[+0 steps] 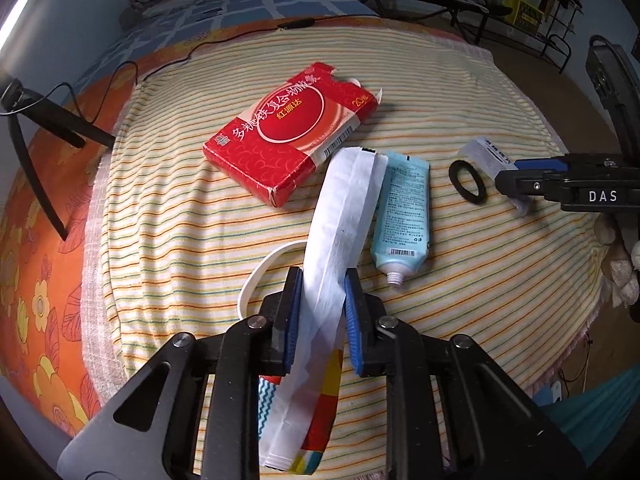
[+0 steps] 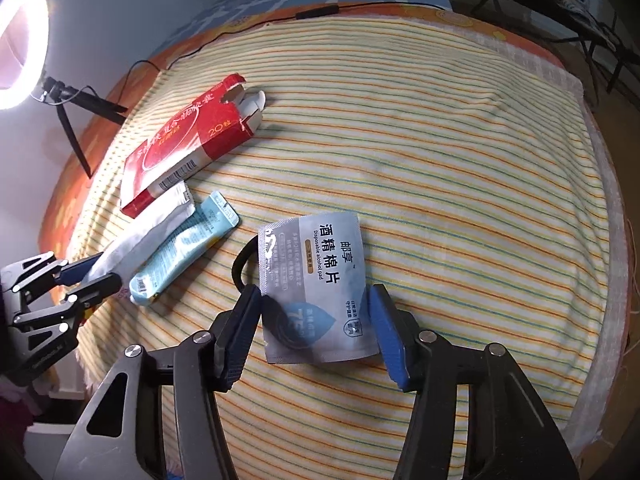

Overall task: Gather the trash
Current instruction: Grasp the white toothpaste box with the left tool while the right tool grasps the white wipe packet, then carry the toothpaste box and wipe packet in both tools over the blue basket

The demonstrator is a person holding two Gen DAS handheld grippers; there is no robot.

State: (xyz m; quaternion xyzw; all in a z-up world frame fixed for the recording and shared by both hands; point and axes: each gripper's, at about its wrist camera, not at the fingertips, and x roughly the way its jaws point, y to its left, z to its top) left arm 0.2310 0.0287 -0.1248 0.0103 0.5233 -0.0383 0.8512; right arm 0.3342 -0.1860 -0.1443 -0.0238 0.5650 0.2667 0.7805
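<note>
A striped towel [image 2: 420, 152] is lying spread over a bed with an orange flowered sheet [image 1: 36, 280]; a ring light [image 2: 20, 40] is glowing by the wall. On the towel are resting a red carton [image 1: 292, 132], a blue tube [image 1: 404, 216] just beside it, and a black ring [image 1: 467, 182]. The left tool [image 1: 320, 300] is pinching a white wrapper [image 1: 340, 216]. The right tool [image 2: 314, 320] is sitting spread around an alcohol pad sachet [image 2: 316, 280], its pads not visibly pressing.
</note>
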